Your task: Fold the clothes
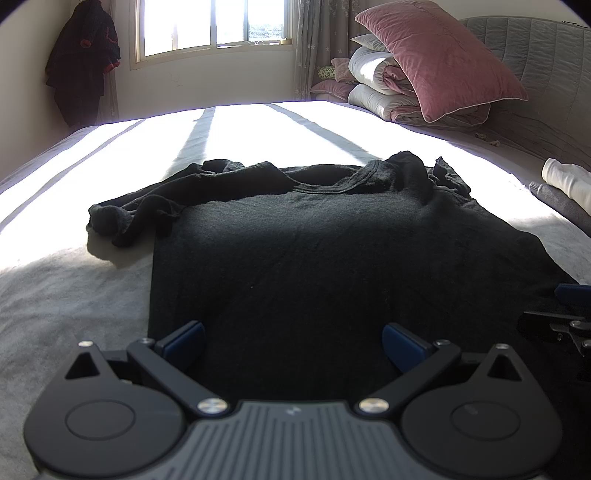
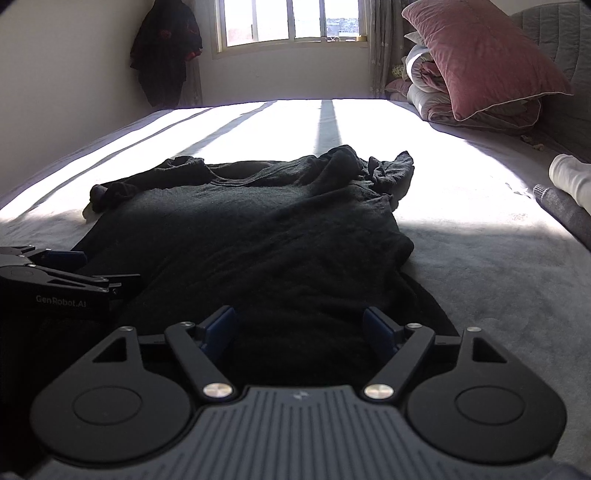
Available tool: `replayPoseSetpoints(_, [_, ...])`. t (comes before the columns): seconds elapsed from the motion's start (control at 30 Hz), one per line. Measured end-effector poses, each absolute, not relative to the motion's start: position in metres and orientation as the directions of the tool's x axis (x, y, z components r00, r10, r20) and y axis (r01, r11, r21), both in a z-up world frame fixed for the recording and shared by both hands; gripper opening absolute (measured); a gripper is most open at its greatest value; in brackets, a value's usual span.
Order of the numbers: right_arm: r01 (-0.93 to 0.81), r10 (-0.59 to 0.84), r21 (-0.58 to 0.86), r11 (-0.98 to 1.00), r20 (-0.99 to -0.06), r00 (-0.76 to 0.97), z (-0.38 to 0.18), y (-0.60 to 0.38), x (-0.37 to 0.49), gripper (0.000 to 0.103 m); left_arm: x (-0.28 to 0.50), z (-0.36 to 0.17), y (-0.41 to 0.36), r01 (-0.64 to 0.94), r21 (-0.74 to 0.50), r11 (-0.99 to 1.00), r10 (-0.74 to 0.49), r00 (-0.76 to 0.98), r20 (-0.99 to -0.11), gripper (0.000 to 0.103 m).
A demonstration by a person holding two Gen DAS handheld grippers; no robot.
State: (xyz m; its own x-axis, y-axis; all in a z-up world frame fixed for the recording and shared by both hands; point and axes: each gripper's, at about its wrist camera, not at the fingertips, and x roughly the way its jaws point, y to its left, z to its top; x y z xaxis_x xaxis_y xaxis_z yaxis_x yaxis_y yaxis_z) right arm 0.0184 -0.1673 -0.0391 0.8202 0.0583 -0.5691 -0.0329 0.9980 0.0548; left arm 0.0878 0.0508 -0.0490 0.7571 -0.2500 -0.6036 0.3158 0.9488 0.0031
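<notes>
A black long-sleeved shirt lies flat on the grey bed, collar at the far end, both sleeves bunched up near the collar. It also shows in the right wrist view. My left gripper is open, low over the shirt's near hem on its left part. My right gripper is open over the near hem on its right part. The right gripper shows at the right edge of the left wrist view; the left gripper shows at the left edge of the right wrist view.
A pink pillow leans on a rolled quilt at the far right by the grey headboard. White and grey folded clothes lie at the right edge. A dark garment hangs by the window.
</notes>
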Motion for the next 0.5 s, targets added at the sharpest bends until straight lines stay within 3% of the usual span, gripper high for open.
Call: replayPoseSetpoints(0.5, [-0.043, 0.063, 0.048, 0.998, -0.574, 0.817, -0.0416, -0.1639, 0.0207, 0.089, 0.0878, -0.0489, 0.0509, 0.315, 0.003, 0.949, -0.250, 0.757, -0.604, 0.103])
